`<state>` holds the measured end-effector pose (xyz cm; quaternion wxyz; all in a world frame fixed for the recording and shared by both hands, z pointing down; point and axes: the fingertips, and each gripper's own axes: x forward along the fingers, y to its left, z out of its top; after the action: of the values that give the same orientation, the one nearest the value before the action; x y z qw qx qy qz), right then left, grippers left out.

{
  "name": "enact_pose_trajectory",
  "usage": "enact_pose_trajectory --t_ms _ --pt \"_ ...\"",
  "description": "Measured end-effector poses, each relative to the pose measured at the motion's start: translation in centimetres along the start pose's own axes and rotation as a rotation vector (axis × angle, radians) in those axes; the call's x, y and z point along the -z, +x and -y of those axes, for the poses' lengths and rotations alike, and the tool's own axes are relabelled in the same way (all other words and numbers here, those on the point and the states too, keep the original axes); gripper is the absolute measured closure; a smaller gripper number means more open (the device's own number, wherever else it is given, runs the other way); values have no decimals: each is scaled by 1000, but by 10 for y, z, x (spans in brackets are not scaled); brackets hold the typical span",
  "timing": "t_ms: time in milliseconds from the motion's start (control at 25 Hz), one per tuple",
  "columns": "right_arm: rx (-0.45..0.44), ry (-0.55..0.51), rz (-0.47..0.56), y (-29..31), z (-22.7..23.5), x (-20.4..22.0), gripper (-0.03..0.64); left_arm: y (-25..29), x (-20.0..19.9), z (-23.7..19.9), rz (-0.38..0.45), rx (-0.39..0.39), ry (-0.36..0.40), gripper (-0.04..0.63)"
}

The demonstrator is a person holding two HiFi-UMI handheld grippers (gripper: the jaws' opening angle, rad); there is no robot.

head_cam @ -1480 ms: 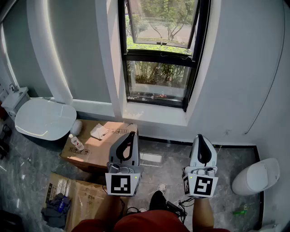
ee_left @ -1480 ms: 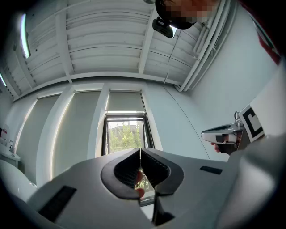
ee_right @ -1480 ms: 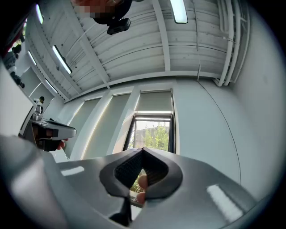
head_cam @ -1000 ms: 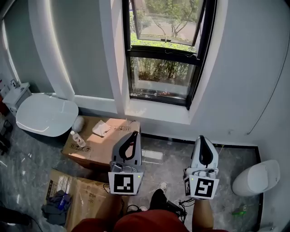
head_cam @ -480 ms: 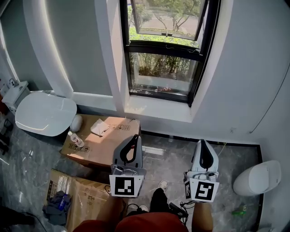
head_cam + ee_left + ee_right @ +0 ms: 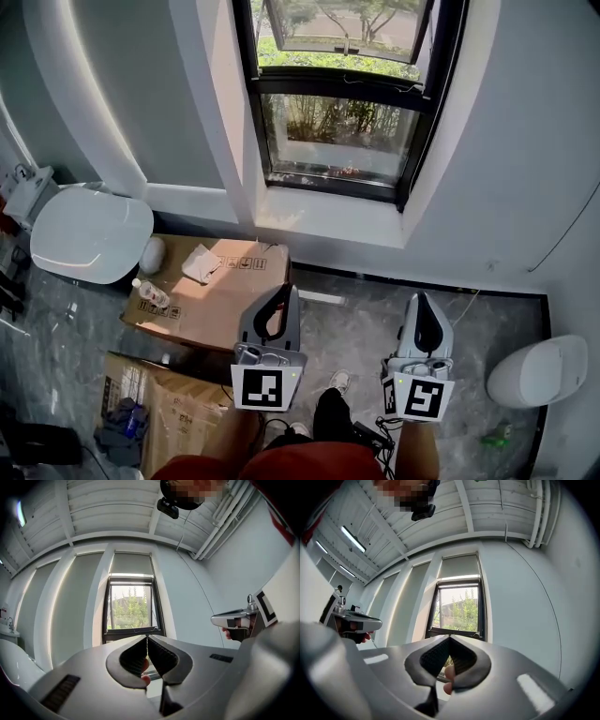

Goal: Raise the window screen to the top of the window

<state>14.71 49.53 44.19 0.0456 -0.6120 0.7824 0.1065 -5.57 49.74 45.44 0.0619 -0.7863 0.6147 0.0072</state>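
Observation:
The black-framed window [image 6: 342, 122] is set in the far wall, above a white sill [image 6: 323, 223]; its upper sash is tilted open. In both gripper views a grey screen panel [image 6: 131, 564] [image 6: 461, 567] sits at the window's top, above the clear glass. My left gripper [image 6: 285, 288] [image 6: 147, 638] is held low over the floor, well short of the window, its jaws shut on nothing. My right gripper [image 6: 418, 297] [image 6: 449, 637] hangs beside it at about the same height, also shut and empty. Both point toward the window.
A cardboard box [image 6: 211, 291] with a plastic bottle [image 6: 148, 293] lies left of my left gripper, and an open box [image 6: 159, 403] is nearer me. A white toilet [image 6: 89, 234] stands at the left and a white bin [image 6: 534, 370] at the right. The floor is marble.
Both grippers have drawn back from the window and sunk lower, still shut. The window has slid upward in the head view.

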Motion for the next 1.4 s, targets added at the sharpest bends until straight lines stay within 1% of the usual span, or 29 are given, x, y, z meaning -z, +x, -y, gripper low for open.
enact_pose_trajectory --t_ms 200,320,680,880,1040,1200,1400 --pt "1 17 -23 34 15 20 606 43 12 2 -19 6 -22 589" --pt "-8 14 -28 55 25 24 606 66 14 2 -25 -1 -33 589" --pt "-2 -1 1 106 68 18 606 133 -4 9 19 -6 -30 589" --pt "0 2 22 131 99 16 606 168 -18 18 44 -25 -21 589" --pt "-14 6 31 149 113 17 606 188 -19 24 40 -24 -18 589" --pt "-21 -3 46 164 125 13 606 207 -26 22 50 -40 -25 589" --pt "-20 -12 59 178 135 12 606 222 -28 27 79 -11 -16 589"
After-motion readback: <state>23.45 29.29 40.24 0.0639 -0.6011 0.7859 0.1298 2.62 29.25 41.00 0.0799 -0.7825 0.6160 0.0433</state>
